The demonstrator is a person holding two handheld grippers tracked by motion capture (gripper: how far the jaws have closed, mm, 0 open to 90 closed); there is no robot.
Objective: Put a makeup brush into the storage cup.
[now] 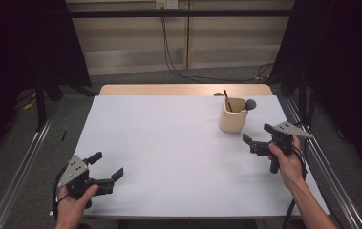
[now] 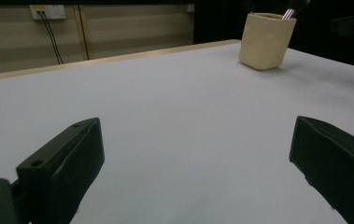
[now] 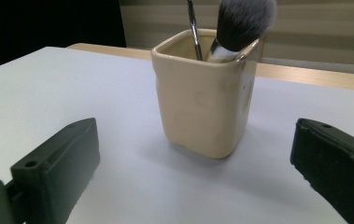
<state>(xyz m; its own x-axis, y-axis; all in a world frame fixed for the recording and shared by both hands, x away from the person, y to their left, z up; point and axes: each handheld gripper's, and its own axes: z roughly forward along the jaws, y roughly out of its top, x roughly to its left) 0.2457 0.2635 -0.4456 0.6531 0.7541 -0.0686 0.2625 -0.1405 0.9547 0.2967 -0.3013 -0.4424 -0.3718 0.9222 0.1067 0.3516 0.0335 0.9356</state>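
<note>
Item 1, nearest: my left gripper point(image 1: 107, 168), held low at the near-left corner of the table point(image 1: 169, 157), jaws spread wide with nothing between them. Its own view looks across bare white surface toward the cup far off at upper right.

Item 2: my right gripper point(image 1: 257, 135), at the right side of the table, jaws likewise spread and empty. It points at the cup, which stands near, just ahead of the jaw tips and apart from them.

Item 3: cream ceramic cup point(image 3: 203, 93), squarish, upright, on the far-right part of the table.

Item 4: its contents. A makeup brush point(image 3: 242, 23) with dark bristles, head up, leans against the rim; a thin dark handle point(image 3: 193, 28) stands beside it.

Item 5, farthest: the wooden table edge point(image 1: 183, 89), then wall and cables.

Risks, as I judge them: the cup looks smooth and top-heavy with the brush leaning outward. A jaw clipping its wall on approach could tip or slide it. Grabbing the brush off-axis could drag the cup along or flick out the second handle.
</note>
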